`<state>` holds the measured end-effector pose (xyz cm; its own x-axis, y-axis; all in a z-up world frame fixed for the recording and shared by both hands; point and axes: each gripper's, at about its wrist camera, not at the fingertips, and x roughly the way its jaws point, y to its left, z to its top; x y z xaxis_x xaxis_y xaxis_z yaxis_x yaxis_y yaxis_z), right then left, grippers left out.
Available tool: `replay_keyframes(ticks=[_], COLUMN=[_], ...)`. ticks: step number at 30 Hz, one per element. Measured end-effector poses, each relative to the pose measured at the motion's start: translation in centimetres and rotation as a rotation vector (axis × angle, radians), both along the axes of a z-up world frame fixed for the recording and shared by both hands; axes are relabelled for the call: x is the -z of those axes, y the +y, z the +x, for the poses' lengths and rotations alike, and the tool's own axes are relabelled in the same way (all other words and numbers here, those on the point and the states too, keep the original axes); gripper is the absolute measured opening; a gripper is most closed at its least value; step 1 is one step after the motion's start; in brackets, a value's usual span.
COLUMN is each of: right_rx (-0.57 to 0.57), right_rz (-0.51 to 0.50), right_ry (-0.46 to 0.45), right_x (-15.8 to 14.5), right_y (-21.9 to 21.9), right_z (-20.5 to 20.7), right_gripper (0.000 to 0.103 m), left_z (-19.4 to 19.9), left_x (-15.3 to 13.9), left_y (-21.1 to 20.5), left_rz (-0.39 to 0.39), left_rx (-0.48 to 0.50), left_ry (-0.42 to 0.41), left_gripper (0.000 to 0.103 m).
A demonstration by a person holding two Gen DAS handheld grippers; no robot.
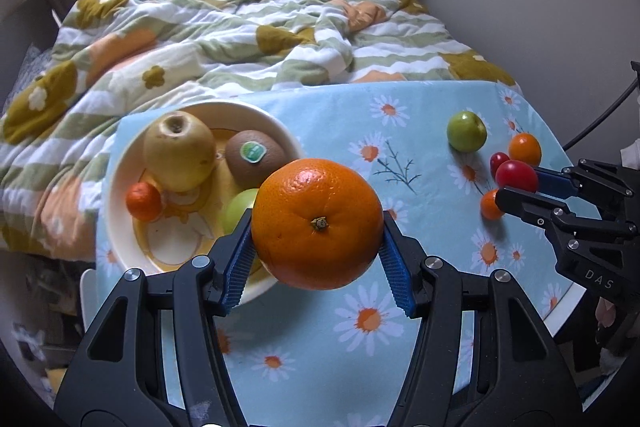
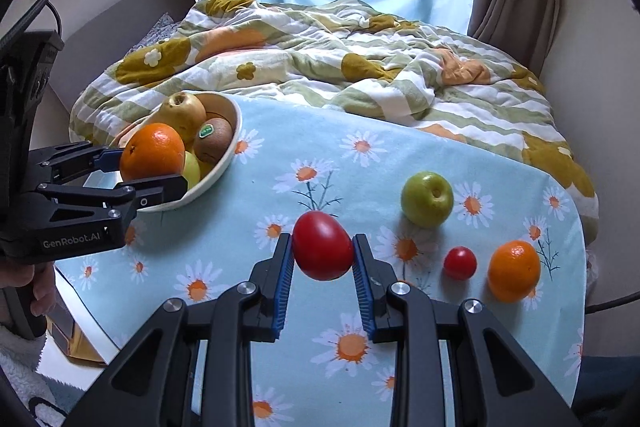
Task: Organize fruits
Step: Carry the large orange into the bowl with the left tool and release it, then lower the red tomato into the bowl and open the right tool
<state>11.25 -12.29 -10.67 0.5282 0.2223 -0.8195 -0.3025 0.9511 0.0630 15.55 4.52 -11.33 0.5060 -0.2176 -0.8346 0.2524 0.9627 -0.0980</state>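
Progress: partly complete. The bowl, ahead and to the left of the left tool, already contains a yellow-green pear, a kiwi with a sticker, a small mandarin and a pale green fruit largely hidden behind the tool's near finger.

Left tool: clenched on a large orange, held clear of the desk just beside the bowl's near rim. In the right wrist view the orange sits over the near edge of the bowl. Judged: this fruit is about to be deposited, not yet released.

Right tool: grasping a red tomato-like fruit, lifted off the desk, well apart from the bowl, which lies far to its left.

Outstanding on the cloth, ahead and to the right of the right tool: a green apple, a small red tomato and a small orange. The left wrist view shows one further small orange fruit just beside the right tool's fingers; it is not clearly seen from the right wrist.

Assessment: four pieces stowed, two in transit, at least three, probably four, still loose. The bowl looks fairly full; the large orange may need to rest on top of others and could roll.
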Motion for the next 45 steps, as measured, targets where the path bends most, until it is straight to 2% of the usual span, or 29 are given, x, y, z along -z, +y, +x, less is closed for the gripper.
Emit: replay_keyframes(ticks=[7,13,25,27,28,29,37,45], right_rx=[0.004,0.004,0.046,0.058,0.065,0.072,0.077,-0.005], right_rz=[0.035,0.03,0.011,0.011,0.011,0.01,-0.001,0.02], right_ry=[0.009,0.013,0.023,0.022,0.022,0.023,0.027,0.016], right_x=[-0.5,-0.3,0.5,0.5,0.5,0.5,0.1,-0.8], right_y=[4.9,8.5,12.1,12.3,12.4,12.4,12.4,13.5], right_z=[0.2,0.4,0.8,0.6,0.6,0.5,0.3,2.0], right_gripper=[0.027,0.027,0.027,0.027,0.027,0.027,0.027,0.027], left_z=[0.2,1.0,2.7,2.6,2.6,2.6,2.2,0.3], left_x=[0.1,2.2,5.6,5.5,5.2,5.0,4.3,3.0], left_y=[5.5,9.2,10.6,10.6,10.6,10.7,11.0,11.6], left_rz=[0.023,0.042,0.093,0.097,0.094,0.092,0.077,0.052], left_rx=[-0.003,0.011,0.13,0.142,0.147,0.15,0.146,0.093], left_ry=[0.008,0.034,0.046,0.023,0.011,-0.003,0.002,0.016], left_gripper=[0.064,0.064,0.066,0.078,0.099,0.103,0.103,0.103])
